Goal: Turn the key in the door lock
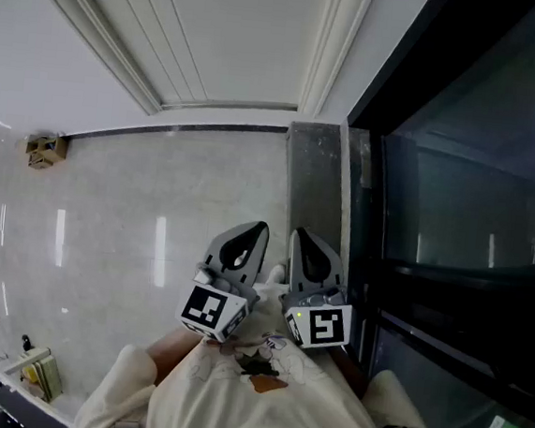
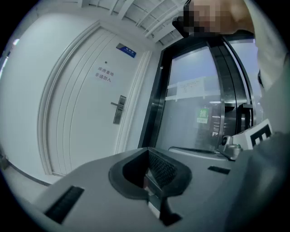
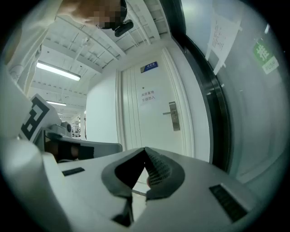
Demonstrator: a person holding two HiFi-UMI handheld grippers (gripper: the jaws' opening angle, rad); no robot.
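Closing on the white door (image 3: 152, 122) is being taken as the step in hand, since both grippers are being held well short of it, side by side and close to the person's chest. The left gripper (image 2: 147, 152) is being held with its jaws pressed together and nothing between them. The right gripper (image 3: 145, 150) is likewise being held fully closed and empty. For the approach to go well, one gripper is probably best being steered toward the door's right-hand edge, where the lock plate (image 3: 173, 115) is being shown at about mid-height. Its jaws are being needed apart before any key head is reached, level with the keyhole and square to the door face, so that the turn is being made about the key's own axis and the key is not being levered sideways. The lock plate is being seen as a narrow, upright, silver-grey metal strip, with a short lever handle (image 3: 166, 113) pointing toward the door's middle. Whether a key is sitting in it is not being resolved from this far off. A paper notice (image 3: 148, 96) is being displayed on the door above the handle, with a blue sign (image 3: 149, 67) near the door's top. A dark-framed glass partition (image 3: 235, 104) is standing just beside the door's lock-side edge.
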